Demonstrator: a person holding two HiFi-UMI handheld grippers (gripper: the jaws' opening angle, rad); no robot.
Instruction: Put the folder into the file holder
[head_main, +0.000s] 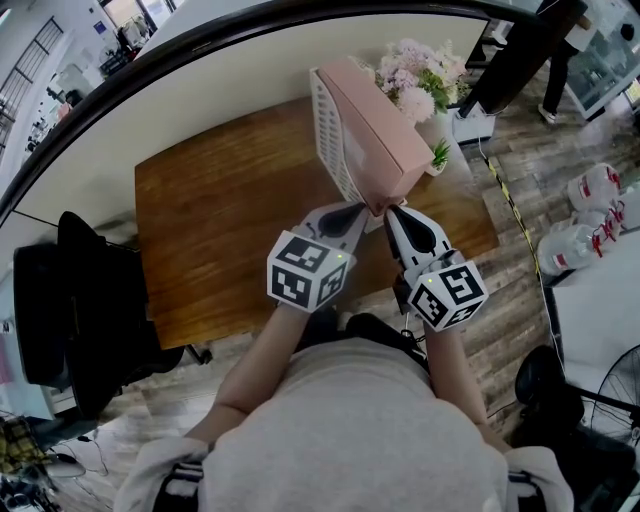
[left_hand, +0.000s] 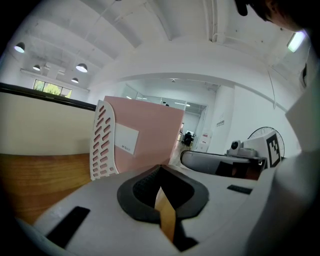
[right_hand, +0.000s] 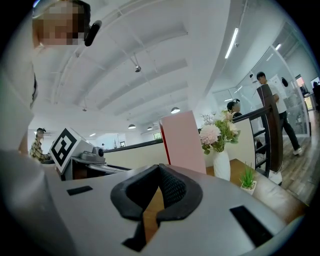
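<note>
Placement looks all but finished: the pink folder (head_main: 375, 140) stands on edge inside the white slotted file holder (head_main: 328, 135) at the far side of the wooden counter (head_main: 220, 230), leaning a little, with a vase of flowers (head_main: 425, 80) just beside it. The left hand-held gripper (head_main: 360, 208) is clenched on nothing, its jaw tips meeting with only the counter showing through the gap behind them. The right hand-held gripper (head_main: 393, 212) is likewise clenched and empty. Both tips sit close to the folder's near lower corner; whether they touch it I cannot tell. What remains, as I judge it, is checking that the folder is fully seated, nudging it gently with closed tips if not, then drawing both hands back without tipping the holder.
</note>
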